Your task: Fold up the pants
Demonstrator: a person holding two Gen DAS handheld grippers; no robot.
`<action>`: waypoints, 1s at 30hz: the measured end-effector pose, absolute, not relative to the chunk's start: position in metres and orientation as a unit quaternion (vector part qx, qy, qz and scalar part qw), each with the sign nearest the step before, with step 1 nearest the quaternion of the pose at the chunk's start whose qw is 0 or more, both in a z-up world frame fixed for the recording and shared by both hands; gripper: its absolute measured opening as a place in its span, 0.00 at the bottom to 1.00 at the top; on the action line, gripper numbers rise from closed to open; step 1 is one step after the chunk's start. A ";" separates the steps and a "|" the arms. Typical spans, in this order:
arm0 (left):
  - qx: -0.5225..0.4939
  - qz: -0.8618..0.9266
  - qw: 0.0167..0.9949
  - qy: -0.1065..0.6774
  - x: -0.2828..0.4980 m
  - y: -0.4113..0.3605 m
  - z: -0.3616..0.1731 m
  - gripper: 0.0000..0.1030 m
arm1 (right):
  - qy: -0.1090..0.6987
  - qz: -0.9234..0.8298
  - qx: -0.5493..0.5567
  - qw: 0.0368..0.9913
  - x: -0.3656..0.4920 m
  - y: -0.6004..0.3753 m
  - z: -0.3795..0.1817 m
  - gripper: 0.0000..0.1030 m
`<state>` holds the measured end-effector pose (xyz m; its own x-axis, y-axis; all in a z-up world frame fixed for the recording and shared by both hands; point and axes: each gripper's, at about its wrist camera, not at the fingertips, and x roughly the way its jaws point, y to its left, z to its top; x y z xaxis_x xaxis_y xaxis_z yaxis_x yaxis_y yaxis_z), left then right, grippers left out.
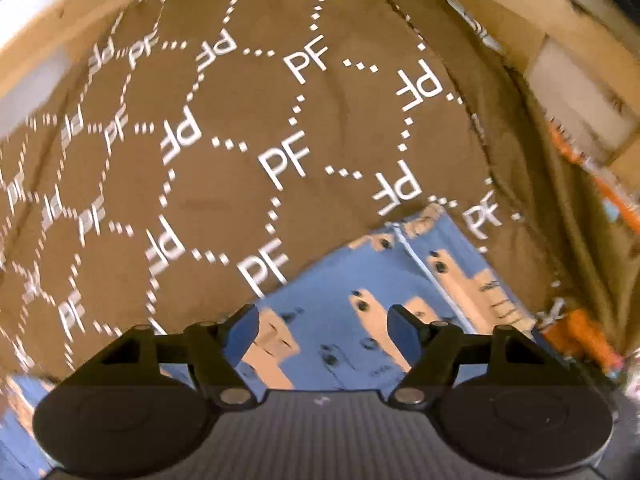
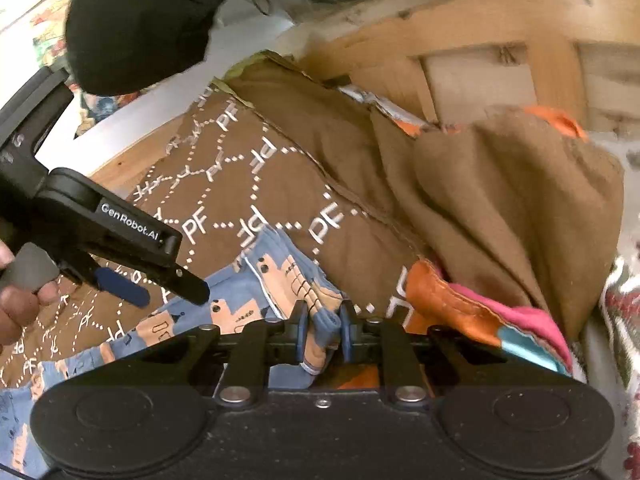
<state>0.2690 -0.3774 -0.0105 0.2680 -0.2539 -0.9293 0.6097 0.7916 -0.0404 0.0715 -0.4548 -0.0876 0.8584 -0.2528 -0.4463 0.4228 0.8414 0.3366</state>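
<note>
The pants point(image 1: 352, 276) are light blue with a peach print and lie on a brown sheet point(image 1: 240, 120) marked with white "PF" letters. My left gripper point(image 1: 324, 328) points down over the pants' edge, its jaws wide apart and nothing between the pads. In the right wrist view, my right gripper point(image 2: 323, 328) is shut on a bunched fold of the pants point(image 2: 240, 300) at their near edge. The left gripper point(image 2: 168, 294) shows there too, open just above the pants' left part. A person's hand point(image 2: 16, 304) holds it.
A plain brown blanket point(image 2: 500, 200) is heaped at the right over an orange, pink and teal cloth point(image 2: 480, 320). A wooden bed frame point(image 2: 460, 40) runs along the far side. A black sleeve point(image 2: 136, 24) hangs at the upper left. A patterned fabric point(image 2: 624, 312) lies at the far right.
</note>
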 end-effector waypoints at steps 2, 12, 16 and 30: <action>0.136 -0.293 0.772 0.547 0.270 -0.376 -0.004 0.74 | 0.188 -0.172 0.170 0.952 0.071 -0.443 -0.082 0.16; 0.096 -0.302 0.780 0.540 0.275 -0.398 0.017 0.78 | 0.215 -0.108 0.014 0.971 0.085 -0.398 -0.081 0.15; 0.131 -0.300 0.773 0.543 0.269 -0.412 0.002 0.78 | 0.226 -0.101 0.018 0.969 0.089 -0.399 -0.081 0.15; 0.181 -0.302 0.762 0.543 0.252 -0.436 -0.017 0.66 | 0.240 -0.093 0.049 0.965 0.091 -0.404 -0.083 0.15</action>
